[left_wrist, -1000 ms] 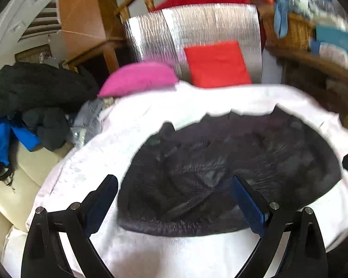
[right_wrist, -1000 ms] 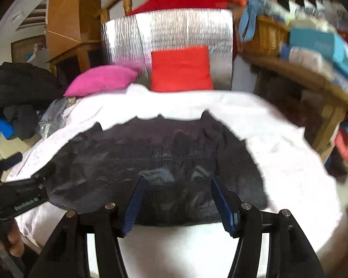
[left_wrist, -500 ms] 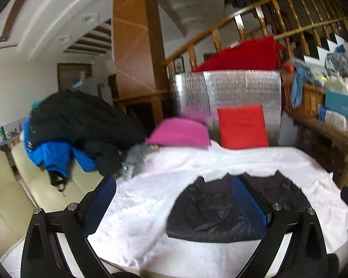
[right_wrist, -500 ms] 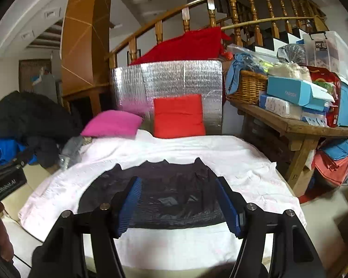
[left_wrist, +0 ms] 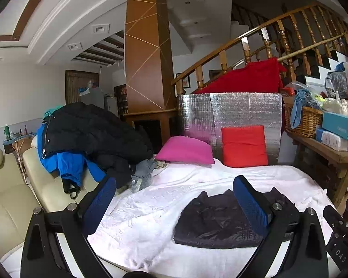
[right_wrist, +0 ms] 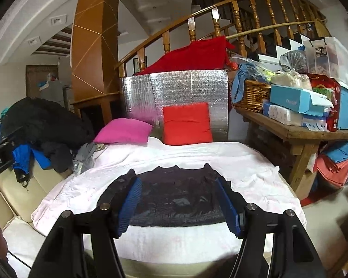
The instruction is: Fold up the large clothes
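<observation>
raised wrist views, sharing folded garment (left_wrist: 220, 222)

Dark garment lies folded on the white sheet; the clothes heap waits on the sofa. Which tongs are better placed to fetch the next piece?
Probably the left tongs: open, empty, with the clothes heap just beyond their left finger. The right tongs, also open, frame the folded dark garment.

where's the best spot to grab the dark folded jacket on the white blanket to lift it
Probably the near straight edge of the dark folded jacket, coming in low from the front. It lies flat on the white blanket, and that edge shows a stacked thickness, so a pinch there likely catches all layers. The left gripper and right gripper are both open and clear of it; take one near corner each.
</observation>
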A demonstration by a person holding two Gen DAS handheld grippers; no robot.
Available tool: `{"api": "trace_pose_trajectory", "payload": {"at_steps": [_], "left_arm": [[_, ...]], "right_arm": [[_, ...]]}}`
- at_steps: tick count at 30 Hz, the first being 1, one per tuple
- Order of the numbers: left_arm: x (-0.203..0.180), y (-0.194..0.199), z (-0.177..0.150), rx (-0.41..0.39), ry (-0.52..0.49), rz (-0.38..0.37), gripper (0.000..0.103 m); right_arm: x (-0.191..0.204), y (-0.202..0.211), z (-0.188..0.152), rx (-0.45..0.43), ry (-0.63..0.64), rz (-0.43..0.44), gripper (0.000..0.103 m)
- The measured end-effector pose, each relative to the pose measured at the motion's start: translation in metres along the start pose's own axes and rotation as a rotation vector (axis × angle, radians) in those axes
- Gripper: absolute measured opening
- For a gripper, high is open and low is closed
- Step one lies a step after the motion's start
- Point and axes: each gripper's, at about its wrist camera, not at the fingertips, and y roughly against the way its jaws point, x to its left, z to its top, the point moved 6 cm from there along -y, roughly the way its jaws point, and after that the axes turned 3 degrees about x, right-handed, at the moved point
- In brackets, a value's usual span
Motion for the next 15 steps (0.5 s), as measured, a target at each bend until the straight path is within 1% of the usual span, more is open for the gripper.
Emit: {"api": "trace_pose_trajectory", "payload": {"at_steps": [7,15], "left_arm": [[0.018,0.012,0.007,-0.029,0.028,0.029,0.101],[0.028,0.023,0.011,-0.061,0.044,0.039,0.102]], "right_arm": [[0.01,0.013,0.003,-0.016,-0.001,0.009,0.069],[0.014,0.02,0.006,-0.026,0.004,0.017,0.069]]}}
